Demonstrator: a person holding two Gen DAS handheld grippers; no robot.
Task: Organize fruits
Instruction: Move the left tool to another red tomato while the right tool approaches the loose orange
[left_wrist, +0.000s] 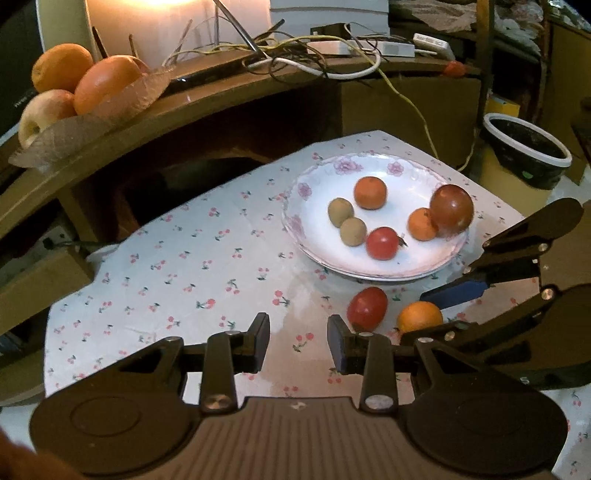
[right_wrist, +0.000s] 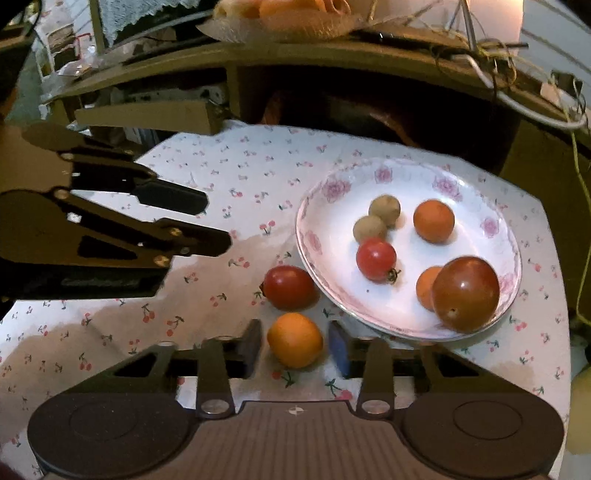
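A white floral plate (right_wrist: 332, 192) (left_wrist: 317, 177) holds two small oranges, two green-brown fruits, a cherry tomato (right_wrist: 376, 258) and a big dark tomato (right_wrist: 465, 293). On the cloth beside it lie a red tomato (right_wrist: 290, 287) (left_wrist: 366, 308) and a small orange (right_wrist: 294, 339) (left_wrist: 419, 316). My right gripper (right_wrist: 295, 345) is open with its fingers on either side of the small orange, not closed on it. My left gripper (left_wrist: 298, 343) is open and empty over the cloth, left of the loose fruits.
A cherry-print cloth (left_wrist: 166, 266) covers the table. Behind it a wooden shelf (left_wrist: 221, 92) carries a bowl of large oranges and an apple (left_wrist: 74, 88) and tangled cables (left_wrist: 314, 59). A dark bucket (left_wrist: 528, 151) stands at the right.
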